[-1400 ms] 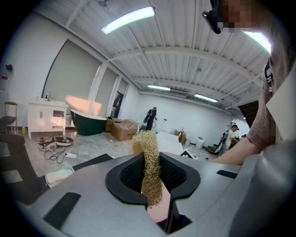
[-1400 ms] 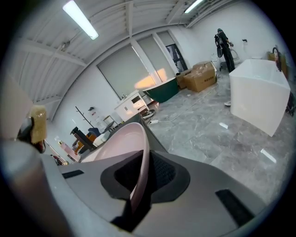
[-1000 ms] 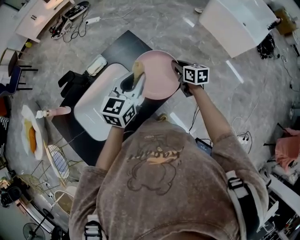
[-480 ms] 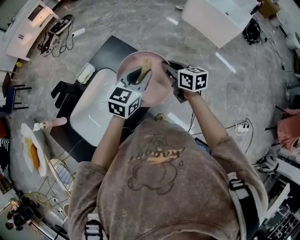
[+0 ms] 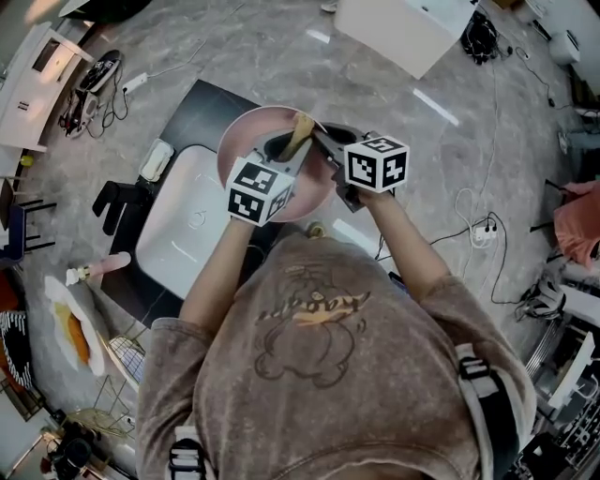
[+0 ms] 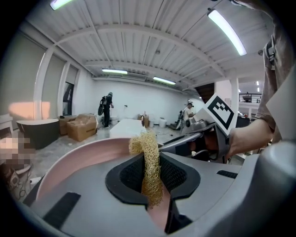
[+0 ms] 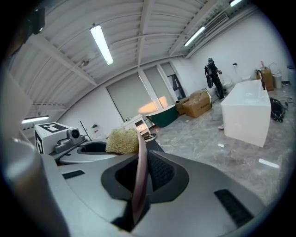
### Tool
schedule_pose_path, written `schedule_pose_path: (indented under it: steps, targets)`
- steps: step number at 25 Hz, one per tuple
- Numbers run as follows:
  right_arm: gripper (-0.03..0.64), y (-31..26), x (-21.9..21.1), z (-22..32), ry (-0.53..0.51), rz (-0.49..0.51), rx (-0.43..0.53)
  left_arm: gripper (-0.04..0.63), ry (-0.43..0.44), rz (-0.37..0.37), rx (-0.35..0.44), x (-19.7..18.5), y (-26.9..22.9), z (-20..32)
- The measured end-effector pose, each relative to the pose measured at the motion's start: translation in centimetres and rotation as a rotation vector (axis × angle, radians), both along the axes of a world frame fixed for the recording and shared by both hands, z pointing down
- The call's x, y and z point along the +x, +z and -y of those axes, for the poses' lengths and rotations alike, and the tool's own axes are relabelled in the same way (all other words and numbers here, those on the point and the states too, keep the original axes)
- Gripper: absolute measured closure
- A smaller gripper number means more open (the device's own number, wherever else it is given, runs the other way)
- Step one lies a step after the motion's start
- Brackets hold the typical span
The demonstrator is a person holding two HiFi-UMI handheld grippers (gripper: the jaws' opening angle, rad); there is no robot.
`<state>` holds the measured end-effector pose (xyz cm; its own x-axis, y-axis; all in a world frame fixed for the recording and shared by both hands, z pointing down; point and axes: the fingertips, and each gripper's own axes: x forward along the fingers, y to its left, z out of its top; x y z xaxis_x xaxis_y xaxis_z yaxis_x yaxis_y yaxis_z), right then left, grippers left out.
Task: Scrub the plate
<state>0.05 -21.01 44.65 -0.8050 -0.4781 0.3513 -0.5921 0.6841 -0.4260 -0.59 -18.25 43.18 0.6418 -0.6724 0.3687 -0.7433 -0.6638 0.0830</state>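
Note:
A pink plate (image 5: 258, 155) is held over the black counter by my right gripper (image 5: 325, 142), which is shut on its right rim. In the right gripper view the plate (image 7: 140, 178) stands edge-on between the jaws. My left gripper (image 5: 288, 142) is shut on a yellow loofah scrubber (image 5: 302, 126), whose tip lies against the plate's far right part, close to the right gripper. In the left gripper view the scrubber (image 6: 151, 162) hangs between the jaws in front of the plate's face (image 6: 78, 159). The scrubber (image 7: 122, 140) also shows beside the rim in the right gripper view.
A white sink basin (image 5: 183, 220) sits in the black counter (image 5: 211, 108) below and left of the plate. A white soap dish (image 5: 155, 159) and a pink bottle (image 5: 98, 269) lie to the left. A white tub (image 5: 412, 23) and floor cables (image 5: 478, 230) are farther off.
The scrubber has moved across the plate from its left edge to its far right part, near the right gripper. Both grippers and the plate have shifted left in the view.

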Motion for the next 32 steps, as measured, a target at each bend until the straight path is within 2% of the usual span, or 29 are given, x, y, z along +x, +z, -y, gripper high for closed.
schedule_pose_path:
  steps: [10,14,20,28,32]
  targets:
    - [0.594,-1.5,2.3,-1.0,0.020,-0.036,0.057,0.518,0.054,-0.020,0.027,2.0,-1.1,0.1]
    - [0.594,-1.7,2.8,-1.2,0.022,-0.036,0.064,0.518,0.057,-0.028,0.028,2.1,-1.4,0.4]
    - [0.594,-2.2,2.9,-1.4,0.003,-0.045,0.079,0.518,0.023,0.007,0.052,1.0,-1.9,0.7]
    - [0.589,-2.7,2.5,-1.4,-0.019,-0.057,0.097,0.518,-0.084,0.104,0.107,-2.3,-1.8,1.6]
    - [0.588,-2.7,2.4,-1.2,-0.018,-0.062,0.101,0.518,-0.119,0.201,0.129,-4.1,-1.1,2.1]
